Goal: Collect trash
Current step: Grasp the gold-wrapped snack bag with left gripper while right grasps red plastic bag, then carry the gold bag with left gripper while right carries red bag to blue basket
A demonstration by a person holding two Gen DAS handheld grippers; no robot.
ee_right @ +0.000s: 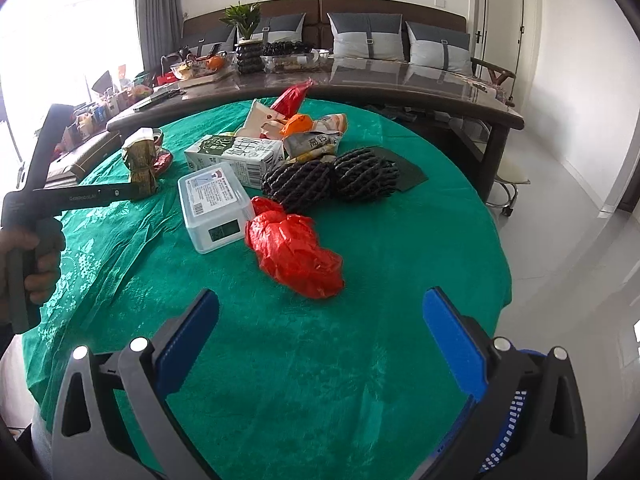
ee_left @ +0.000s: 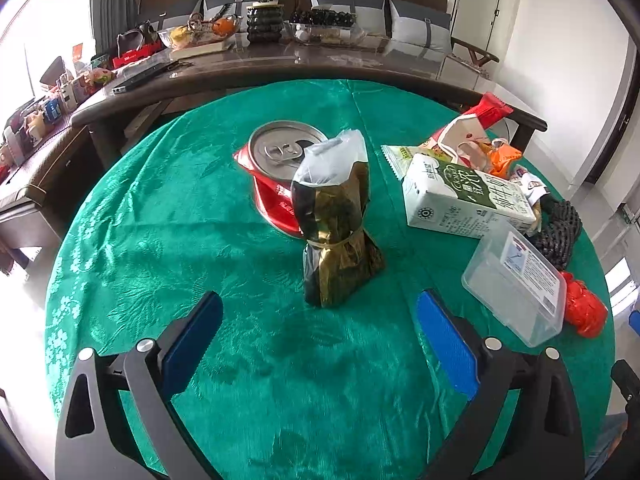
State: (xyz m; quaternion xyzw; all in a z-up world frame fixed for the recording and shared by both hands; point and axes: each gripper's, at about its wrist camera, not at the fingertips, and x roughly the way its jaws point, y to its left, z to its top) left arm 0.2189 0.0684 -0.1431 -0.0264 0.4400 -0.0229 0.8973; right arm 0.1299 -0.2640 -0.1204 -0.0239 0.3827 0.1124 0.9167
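Left wrist view: your left gripper (ee_left: 320,320) hangs over the green tablecloth (ee_left: 160,240) with its blue pads spread wide and nothing between them. Just ahead of the gap stands a leaf-wrapped bundle in a clear bag (ee_left: 338,232), upright, tied round with a band. Behind it and touching lies a crushed red can (ee_left: 280,168), top tilted toward the lens. To the right sits a milk carton (ee_left: 468,200) on its side, with a clear plastic box (ee_left: 516,284) nearer you, leaning against it. Past the box's far corner, a crumpled red plastic bag (ee_left: 586,312) and black foam netting (ee_left: 560,228). Snack wrappers (ee_left: 472,136) pile behind the carton.

Right wrist view: your right gripper (ee_right: 320,308) is likewise spread wide, holding nothing, above bare cloth. The red bag (ee_right: 296,248) lies nearest, just ahead of the fingers, touching the box (ee_right: 212,208). Two netting rolls (ee_right: 332,180) sit side by side beyond it, the carton (ee_right: 236,156) to their left. At far left your hand (ee_right: 36,256) grips the other tool, whose tip points at the bundle (ee_right: 142,160).
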